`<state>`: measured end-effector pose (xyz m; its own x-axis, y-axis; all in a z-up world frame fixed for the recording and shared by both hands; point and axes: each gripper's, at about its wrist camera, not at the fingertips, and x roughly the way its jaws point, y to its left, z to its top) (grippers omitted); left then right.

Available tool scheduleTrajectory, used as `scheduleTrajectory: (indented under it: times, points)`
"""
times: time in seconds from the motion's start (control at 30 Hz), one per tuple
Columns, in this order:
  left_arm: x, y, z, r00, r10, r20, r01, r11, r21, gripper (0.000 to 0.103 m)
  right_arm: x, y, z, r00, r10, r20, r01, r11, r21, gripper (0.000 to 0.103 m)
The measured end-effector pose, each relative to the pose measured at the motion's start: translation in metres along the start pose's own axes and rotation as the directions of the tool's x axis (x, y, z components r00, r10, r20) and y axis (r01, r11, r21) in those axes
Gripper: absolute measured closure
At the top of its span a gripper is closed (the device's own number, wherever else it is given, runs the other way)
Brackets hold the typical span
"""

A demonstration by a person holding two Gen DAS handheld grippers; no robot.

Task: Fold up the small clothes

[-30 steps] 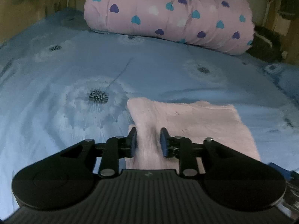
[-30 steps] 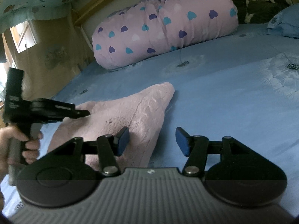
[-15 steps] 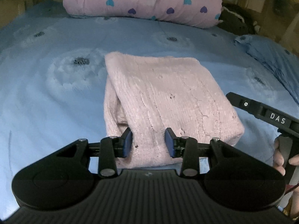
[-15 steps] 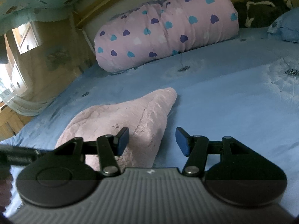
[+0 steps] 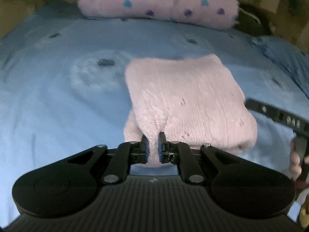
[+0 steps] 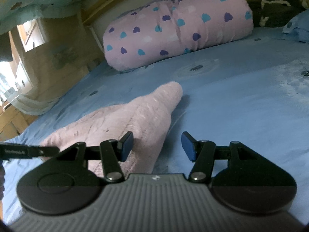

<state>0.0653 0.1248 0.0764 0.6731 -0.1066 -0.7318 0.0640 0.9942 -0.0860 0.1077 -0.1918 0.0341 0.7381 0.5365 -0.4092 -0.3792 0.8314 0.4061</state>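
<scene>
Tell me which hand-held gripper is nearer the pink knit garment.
Left. The left hand-held gripper pinches the pink knit garment's near edge; the right hand-held gripper hangs open beside it.

Left gripper: angled steeply down at near edge of pink knit garment, jaws just closing, blue pads pinching raised fold of knit between them. Right gripper: shallow downward tilt, jaws apart, nothing between pads; its left finger over garment's near right edge, other finger off garment. Right hand: wrapped round gripper handle, right of garment, blurred.
</scene>
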Motion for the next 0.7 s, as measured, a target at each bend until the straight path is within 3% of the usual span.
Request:
scheduleTrajectory:
  times: [0.13, 0.23, 0.33, 0.5, 0.63, 0.7]
  points:
    - [-0.004, -0.006, -0.005, 1.000, -0.002, 0.008, 0.002, 1.000, 0.002, 0.053, 0.001, 0.003, -0.002, 1.000, 0.008, -0.010, -0.009, 1.000, -0.015, 0.044]
    - [-0.009, -0.008, -0.009, 1.000, -0.012, -0.003, 0.012, 1.000, 0.017, 0.043, 0.003, 0.001, -0.003, 1.000, 0.011, -0.008, -0.011, 1.000, -0.002, 0.044]
    - [-0.015, -0.010, -0.019, 1.000, 0.018, -0.011, -0.017, 0.999, 0.044, 0.040, 0.003, -0.003, -0.004, 1.000, 0.021, -0.007, -0.021, 0.999, 0.027, 0.044]
    - [-0.014, 0.002, -0.027, 1.000, -0.002, -0.017, 0.002, 1.000, -0.017, 0.040, -0.017, 0.000, -0.010, 1.000, -0.004, -0.018, 0.006, 0.995, 0.100, 0.045]
    - [-0.013, 0.017, -0.026, 0.994, -0.106, -0.005, 0.105, 0.989, -0.103, 0.039, -0.036, 0.014, -0.023, 0.998, -0.053, -0.045, 0.055, 0.997, 0.046, 0.044]
    - [-0.015, 0.029, -0.027, 0.984, -0.178, 0.024, 0.180, 0.964, -0.194, 0.039, -0.042, 0.021, -0.028, 0.995, -0.057, -0.084, 0.058, 0.998, 0.010, 0.044]
